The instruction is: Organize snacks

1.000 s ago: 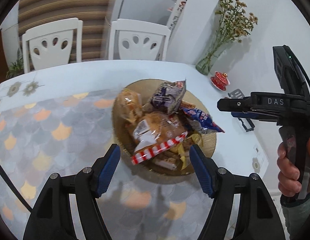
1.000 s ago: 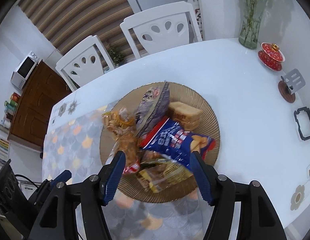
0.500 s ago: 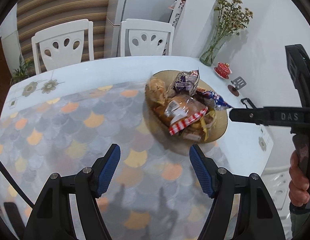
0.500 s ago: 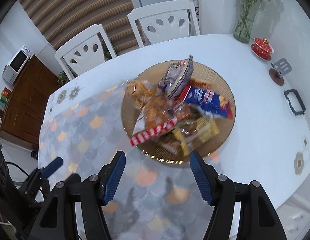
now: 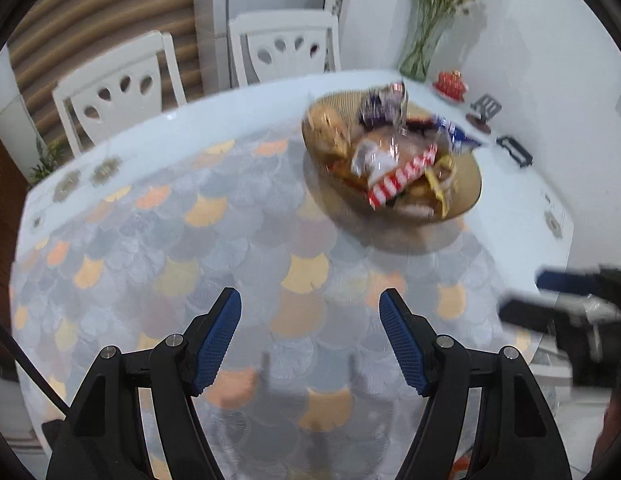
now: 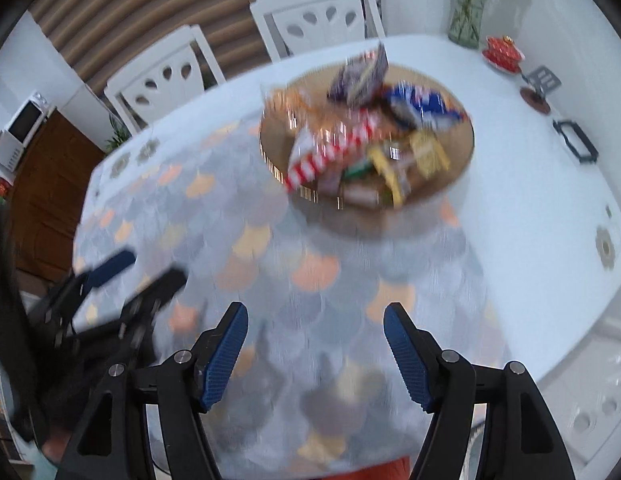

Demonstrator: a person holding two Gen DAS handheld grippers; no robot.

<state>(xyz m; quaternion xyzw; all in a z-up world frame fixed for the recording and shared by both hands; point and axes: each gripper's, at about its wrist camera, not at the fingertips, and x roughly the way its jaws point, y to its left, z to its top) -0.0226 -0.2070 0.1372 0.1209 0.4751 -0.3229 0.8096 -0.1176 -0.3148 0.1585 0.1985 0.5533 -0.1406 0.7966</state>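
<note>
Round white table [image 5: 270, 92] under my left camera, most of it covered by a mat of grey and orange fish-scale shapes [image 5: 238, 248]. Two white chairs [image 5: 122, 88] with teardrop cut-outs stand behind it, against a brown striped blind. A glass vase of dried flowers [image 5: 424, 46] sits by the white wall, a small red lidded dish [image 5: 450, 82] beside it. My left gripper [image 5: 310, 328] is over the mat, blue ribbed pads apart, nothing between them. The snacks [image 5: 390, 156] are heaped in a round golden ribbed plate [image 5: 468, 192] well ahead and to the right; a red-and-white striped packet edge lies across the pile. Everything is blurred, so no label reads. My right gripper shows dark at the right edge.

Right camera now: same table [image 6: 530, 200], same mat [image 6: 294, 256], a white microwave [image 6: 16, 136] on a brown wooden cabinet far left. My right gripper [image 6: 316, 338] has just been opening its jaws, and they hold nothing, only mat below. The plate [image 6: 458, 160] is ahead, with purple and blue bags on top of the snacks [image 6: 362, 136]; print unreadable. My left gripper [image 6: 122, 280] is blurred at lower left.
</note>
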